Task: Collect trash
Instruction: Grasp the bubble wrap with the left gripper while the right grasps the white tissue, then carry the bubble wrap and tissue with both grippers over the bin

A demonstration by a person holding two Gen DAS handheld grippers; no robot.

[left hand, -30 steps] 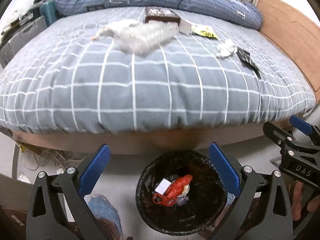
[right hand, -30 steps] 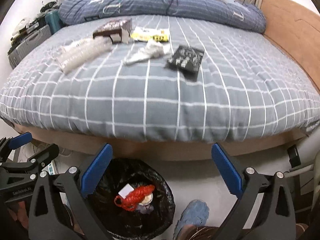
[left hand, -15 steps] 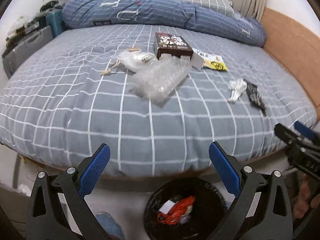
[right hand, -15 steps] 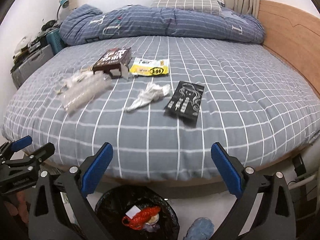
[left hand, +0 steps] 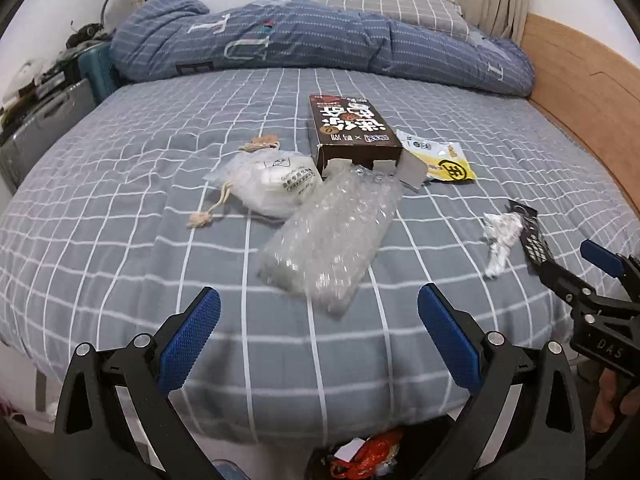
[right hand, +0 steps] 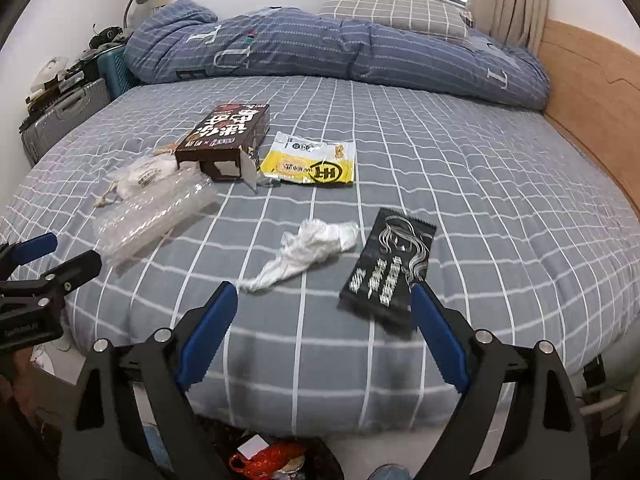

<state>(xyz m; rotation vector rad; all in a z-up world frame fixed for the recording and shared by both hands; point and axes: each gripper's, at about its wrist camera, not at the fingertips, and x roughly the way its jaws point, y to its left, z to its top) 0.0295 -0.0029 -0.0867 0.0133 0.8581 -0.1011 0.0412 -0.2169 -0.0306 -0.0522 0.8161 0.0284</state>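
Trash lies on the grey checked bed. A clear bubble-wrap bag (left hand: 332,236) (right hand: 156,212) lies just ahead of my open, empty left gripper (left hand: 316,316). Behind it are a white drawstring pouch (left hand: 272,188), an open brown box (left hand: 352,132) (right hand: 226,140) and a yellow wrapper (left hand: 444,160) (right hand: 312,162). A crumpled white tissue (right hand: 308,252) (left hand: 498,240) and a black packet (right hand: 390,268) lie just ahead of my open, empty right gripper (right hand: 324,312). A black bin with red trash (left hand: 368,458) (right hand: 264,460) stands below, at the bed's foot.
A rolled blue duvet (left hand: 320,44) and a checked pillow (right hand: 400,10) lie at the bed's far end. A wooden headboard (right hand: 592,80) runs along the right. A suitcase and clutter (right hand: 64,108) stand left of the bed.
Both grippers have risen from over the bin and moved forward over the bed's near edge. The trash on the bed now lies much closer. Both stay open.
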